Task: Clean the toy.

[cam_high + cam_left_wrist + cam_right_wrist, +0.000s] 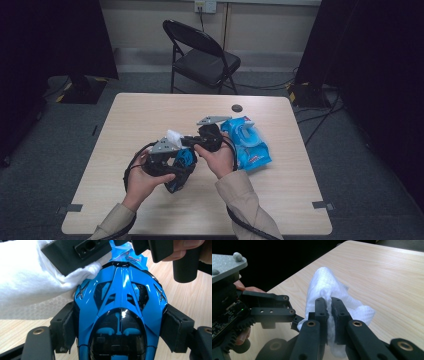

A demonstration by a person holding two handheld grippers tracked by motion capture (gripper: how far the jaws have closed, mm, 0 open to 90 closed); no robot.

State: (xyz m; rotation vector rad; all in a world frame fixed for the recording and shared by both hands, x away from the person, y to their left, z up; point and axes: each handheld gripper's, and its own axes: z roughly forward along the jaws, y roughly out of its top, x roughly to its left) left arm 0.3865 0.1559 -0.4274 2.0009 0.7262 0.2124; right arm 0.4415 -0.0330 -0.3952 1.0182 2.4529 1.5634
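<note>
A glossy blue toy car (120, 310) sits nose-up between the pads (63, 327) of my left gripper (120, 331), which is shut on its sides. In the high view the left gripper (176, 159) holds the car (186, 160) above the table's near middle. My right gripper (329, 312) is shut on a white wipe (329, 287). In the high view the right gripper (184, 142) reaches leftward with the wipe (174, 137). The wipe (30, 285) touches the car's front left corner. The car's rear is hidden below the frame.
A blue wipes packet (248, 144) lies on the wooden table (150, 110) just right of the right hand. A small dark disc (237, 108) sits near the far edge. A black folding chair (202, 57) stands beyond the table.
</note>
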